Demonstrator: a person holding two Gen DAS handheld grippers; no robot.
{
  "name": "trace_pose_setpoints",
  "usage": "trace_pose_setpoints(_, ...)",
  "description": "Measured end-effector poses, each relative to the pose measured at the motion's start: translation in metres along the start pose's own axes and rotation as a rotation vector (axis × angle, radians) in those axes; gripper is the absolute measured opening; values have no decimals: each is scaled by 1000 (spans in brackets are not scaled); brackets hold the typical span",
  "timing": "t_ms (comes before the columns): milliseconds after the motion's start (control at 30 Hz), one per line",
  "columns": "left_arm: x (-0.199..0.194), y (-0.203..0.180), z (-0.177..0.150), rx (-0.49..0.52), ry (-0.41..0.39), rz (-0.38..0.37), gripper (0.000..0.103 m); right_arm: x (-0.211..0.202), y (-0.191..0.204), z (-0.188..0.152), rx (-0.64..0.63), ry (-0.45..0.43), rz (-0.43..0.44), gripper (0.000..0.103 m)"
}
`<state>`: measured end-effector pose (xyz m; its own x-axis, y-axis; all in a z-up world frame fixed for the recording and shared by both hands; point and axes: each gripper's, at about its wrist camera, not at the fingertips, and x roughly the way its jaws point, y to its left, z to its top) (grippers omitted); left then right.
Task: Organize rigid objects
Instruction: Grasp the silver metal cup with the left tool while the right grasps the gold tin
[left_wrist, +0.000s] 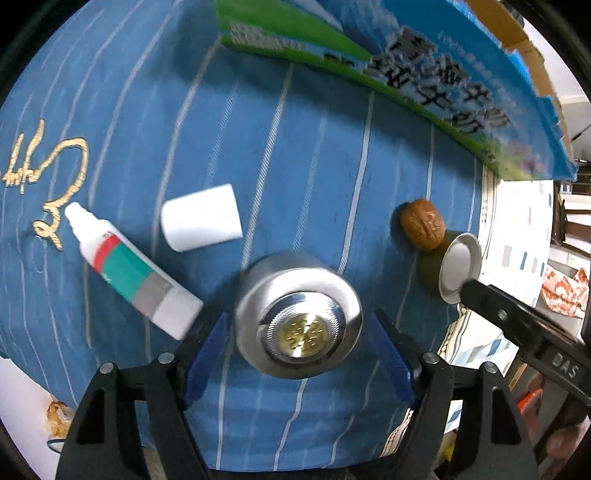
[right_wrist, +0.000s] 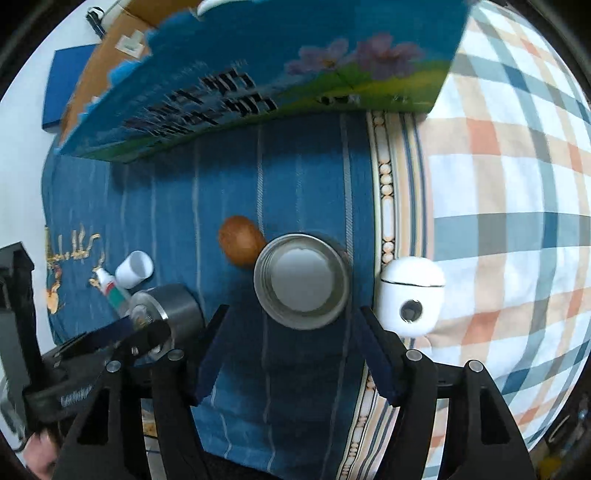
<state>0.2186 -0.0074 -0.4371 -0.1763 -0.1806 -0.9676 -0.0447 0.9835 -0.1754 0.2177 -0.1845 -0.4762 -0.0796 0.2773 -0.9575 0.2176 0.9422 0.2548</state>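
Note:
A silver metal cylinder with a gold centre (left_wrist: 299, 314) lies on the blue striped cloth (left_wrist: 295, 147), between the blue pads of my open left gripper (left_wrist: 298, 347); it also shows in the right wrist view (right_wrist: 166, 310). A small metal can (right_wrist: 303, 280) with a pale end lies just ahead of my open right gripper (right_wrist: 291, 343); in the left wrist view it (left_wrist: 460, 267) sits beside a brown walnut (left_wrist: 423, 223). The walnut (right_wrist: 240, 240) touches the can's left side. A white cap (left_wrist: 201, 218) and a white, green and red tube (left_wrist: 129, 266) lie to the left.
A large blue and green printed carton (left_wrist: 424, 74) stands at the back of the cloth, also in the right wrist view (right_wrist: 258, 81). A white rounded case (right_wrist: 412, 295) sits on the plaid cloth (right_wrist: 517, 184) to the right. Gold embroidery (left_wrist: 48, 177) marks the cloth's left side.

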Motion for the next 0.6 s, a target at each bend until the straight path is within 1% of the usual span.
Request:
trace_pose_setpoints(33, 5, 0, -1, 2, 7, 4, 76, 4, 1, 2, -3, 6, -10, 71)
trace_pose_setpoints(100, 17, -6, 4, 11, 31, 33, 77, 19, 4, 10, -8, 21, -61, 71)
trace_pose_setpoints(233, 31, -17, 6, 55, 39, 91, 76, 43, 7, 17, 3, 58, -91, 71)
trace_pose_setpoints(267, 35, -19, 5, 61, 31, 106, 72, 46, 7, 17, 4, 56, -94, 72)
trace_pose_setpoints(300, 35, -19, 4, 61, 19, 122, 71, 45, 10, 17, -4, 42, -114, 70)
trace_pose_setpoints(367, 35, -22, 2, 54, -3, 123, 70, 46, 13, 16, -11, 45, -130, 69)
trace_pose_setpoints(467, 36, -28, -3, 64, -4, 102, 70, 46, 17, 7, -45, 76, -175, 69)
trace_pose_setpoints(533, 38, -30, -3, 78, -15, 104, 71, 49, 18, 1, -65, 91, -205, 69)
trace_pose_setpoints(600, 44, -30, 0, 84, 4, 106, 71, 48, 14, 0, -53, 80, -182, 69)
